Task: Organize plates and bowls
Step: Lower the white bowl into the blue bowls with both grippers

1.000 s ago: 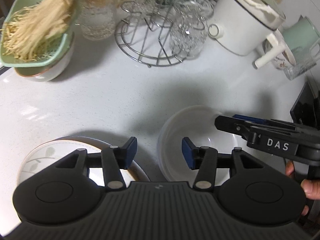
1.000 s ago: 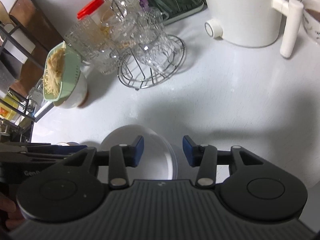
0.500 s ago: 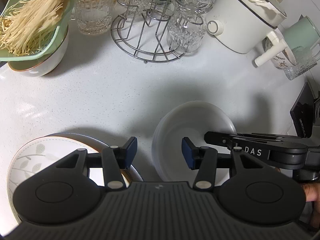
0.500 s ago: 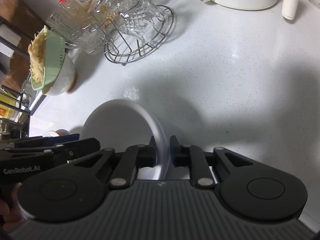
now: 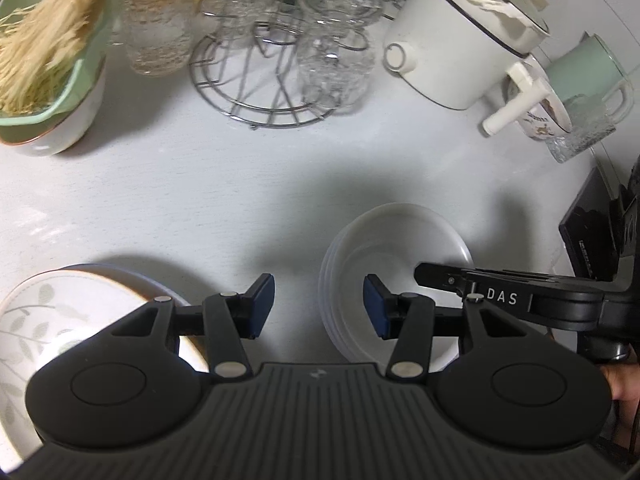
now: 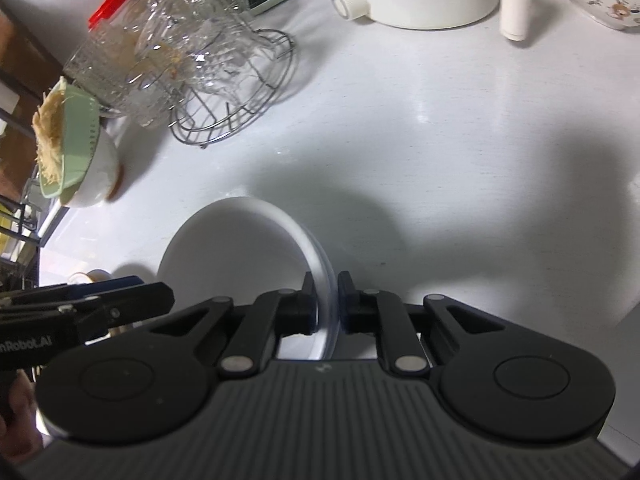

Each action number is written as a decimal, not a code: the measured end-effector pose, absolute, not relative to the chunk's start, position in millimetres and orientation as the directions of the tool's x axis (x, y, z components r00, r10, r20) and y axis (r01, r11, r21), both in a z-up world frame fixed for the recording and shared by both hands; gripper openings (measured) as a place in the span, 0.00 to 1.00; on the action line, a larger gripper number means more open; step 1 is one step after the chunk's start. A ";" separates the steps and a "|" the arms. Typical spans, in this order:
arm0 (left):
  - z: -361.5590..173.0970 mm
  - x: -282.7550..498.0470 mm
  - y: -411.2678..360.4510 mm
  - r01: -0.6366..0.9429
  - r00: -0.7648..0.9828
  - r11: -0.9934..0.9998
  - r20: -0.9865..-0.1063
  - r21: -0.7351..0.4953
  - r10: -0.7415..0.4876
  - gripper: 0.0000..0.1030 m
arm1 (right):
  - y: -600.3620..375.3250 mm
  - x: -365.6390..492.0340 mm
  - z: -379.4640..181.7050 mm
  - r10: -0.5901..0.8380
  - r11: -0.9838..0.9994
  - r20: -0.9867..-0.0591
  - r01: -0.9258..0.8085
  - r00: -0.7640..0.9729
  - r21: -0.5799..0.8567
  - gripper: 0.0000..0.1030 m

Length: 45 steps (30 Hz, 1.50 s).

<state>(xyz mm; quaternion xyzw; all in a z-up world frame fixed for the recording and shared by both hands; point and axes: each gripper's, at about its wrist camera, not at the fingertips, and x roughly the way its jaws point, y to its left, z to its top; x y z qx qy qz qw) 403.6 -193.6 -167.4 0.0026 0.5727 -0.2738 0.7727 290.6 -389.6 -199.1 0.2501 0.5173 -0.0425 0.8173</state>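
Right tool (image 6: pixel 325 304) is clenched on the rim of the white bowls (image 6: pixel 240 248), one pad inside the rim and one outside; its jaws have just been closing onto that rim. The bowls are a nested stack on the white desk (image 6: pixel 400 128), lower centre of the right wrist view, lower right of centre in the left wrist view (image 5: pixel 396 256).

Left tool (image 5: pixel 319 306) is released, jaws apart with bare desk between them, nothing gripped. It hangs between the bowls and a leaf-patterned plate (image 5: pixel 48 320) at lower left.

Upper part of the left view: wire glass rack (image 5: pixel 264 80), white pot (image 5: pixel 460 48), green strainer with noodles (image 5: pixel 44 64) sitting on a white bowl.
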 end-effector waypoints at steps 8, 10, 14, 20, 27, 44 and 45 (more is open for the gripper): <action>-174.5 395.7 -214.9 0.454 0.164 0.827 -0.882 -0.331 -0.443 0.52 | -398.0 285.6 -200.9 0.180 0.867 -0.869 0.343 0.460 0.361 0.13; -178.5 395.5 -216.9 0.452 0.149 0.825 -0.883 -0.339 -0.444 0.50 | -398.6 284.9 -200.9 0.182 0.867 -0.869 0.342 0.460 0.363 0.13; -186.0 392.9 -222.9 0.460 0.133 0.831 -0.901 -0.313 -0.413 0.41 | -398.1 283.7 -201.1 0.190 0.867 -0.867 0.335 0.462 0.368 0.13; -197.7 393.0 -225.4 0.443 0.108 0.836 -0.906 -0.324 -0.409 0.29 | -398.8 284.3 -202.2 0.199 0.868 -0.863 0.326 0.464 0.375 0.13; -209.2 397.2 -222.6 0.392 0.092 0.848 -0.902 -0.357 -0.422 0.24 | -400.7 283.7 -203.8 0.210 0.869 -0.862 0.316 0.462 0.381 0.13; -179.1 394.4 -215.3 0.386 0.102 0.847 -0.896 -0.364 -0.432 0.23 | -393.4 275.4 -175.4 0.200 0.881 -0.846 0.288 0.495 0.376 0.13; -176.0 394.2 -214.5 0.382 0.108 0.848 -0.894 -0.367 -0.435 0.23 | -393.3 275.0 -172.3 0.200 0.880 -0.843 0.287 0.499 0.378 0.13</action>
